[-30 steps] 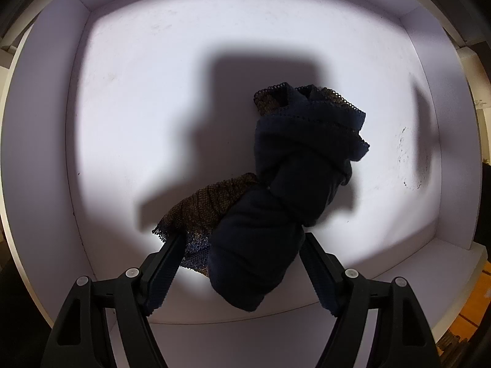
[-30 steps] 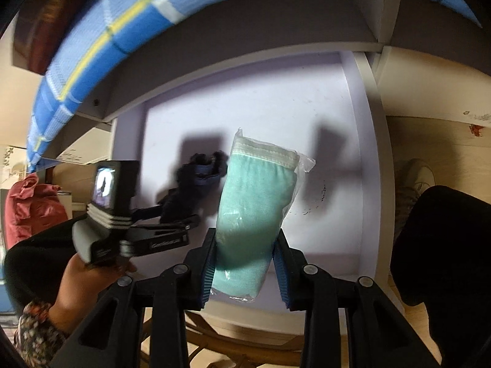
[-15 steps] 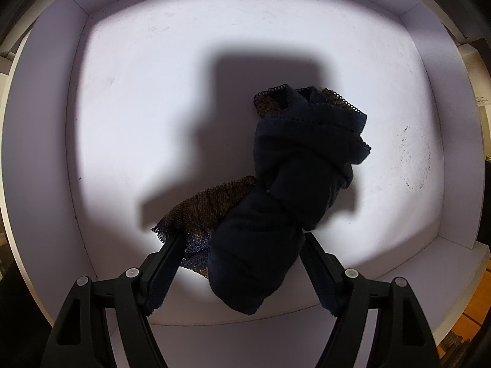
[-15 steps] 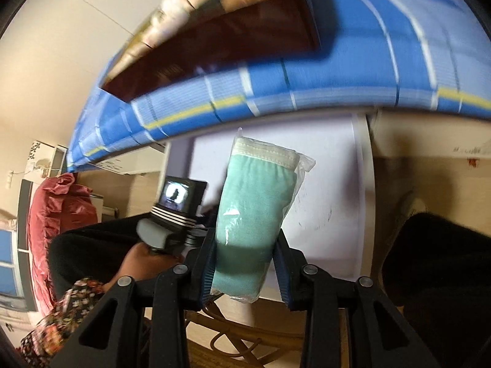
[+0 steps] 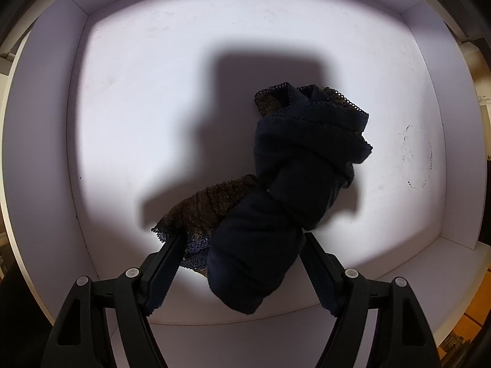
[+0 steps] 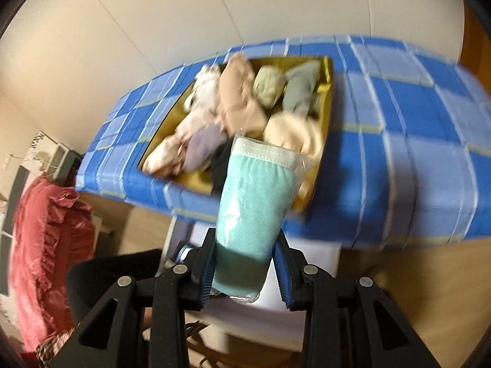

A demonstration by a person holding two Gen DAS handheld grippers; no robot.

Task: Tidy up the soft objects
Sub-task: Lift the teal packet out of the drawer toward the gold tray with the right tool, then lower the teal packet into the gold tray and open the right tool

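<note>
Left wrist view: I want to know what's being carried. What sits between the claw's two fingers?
A dark navy lace-trimmed garment, bunched between the left claw fingers, above the white drawer.

Holding: my right gripper (image 6: 244, 271) is clamping a bagged teal cloth (image 6: 254, 214).
Ahead: a yellow box (image 6: 325, 104) of rolled garments is sitting on the blue checked cloth (image 6: 399, 153).

Motion blur smeared the rolled garments (image 6: 245, 107) in the yellow box (image 6: 325, 92), and the teal packet (image 6: 251, 208) hid that box's near edge and a dark item.
</note>
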